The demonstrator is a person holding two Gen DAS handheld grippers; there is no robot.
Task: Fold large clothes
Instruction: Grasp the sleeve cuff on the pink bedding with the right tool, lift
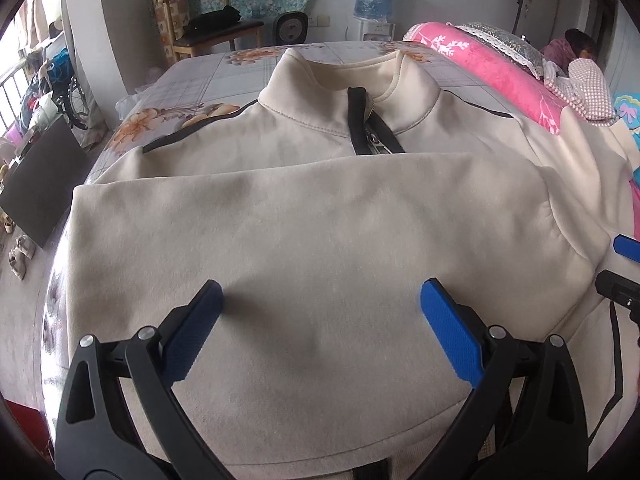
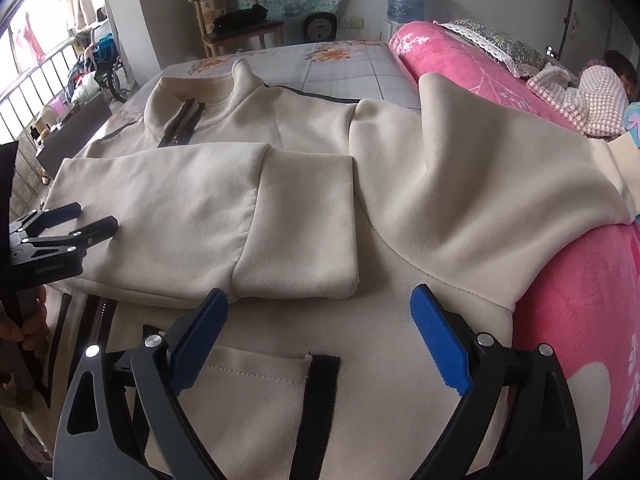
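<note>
A cream zip-up jacket [image 1: 320, 216] with black trim lies front-up on the bed, collar [image 1: 344, 76] at the far end. Its left sleeve [image 2: 224, 220] is folded across the chest, cuff [image 2: 296, 264] near the middle. The other sleeve [image 2: 480, 168] drapes out over the pink blanket. My left gripper [image 1: 320, 292] is open and empty, just above the folded sleeve; it also shows in the right wrist view [image 2: 96, 218]. My right gripper [image 2: 318, 300] is open and empty above the jacket's lower front, near the cuff and a black-edged pocket [image 2: 324, 384]; its fingertips [image 1: 626, 248] show at the left wrist view's right edge.
The bed has a floral sheet [image 1: 208, 76]. A rolled pink blanket [image 2: 580, 320] lies along the right side with a checked cloth [image 2: 588, 100] on it. A wooden chair [image 1: 208, 28], a water dispenser [image 1: 374, 0] and a small heater [image 1: 290, 28] stand beyond the bed.
</note>
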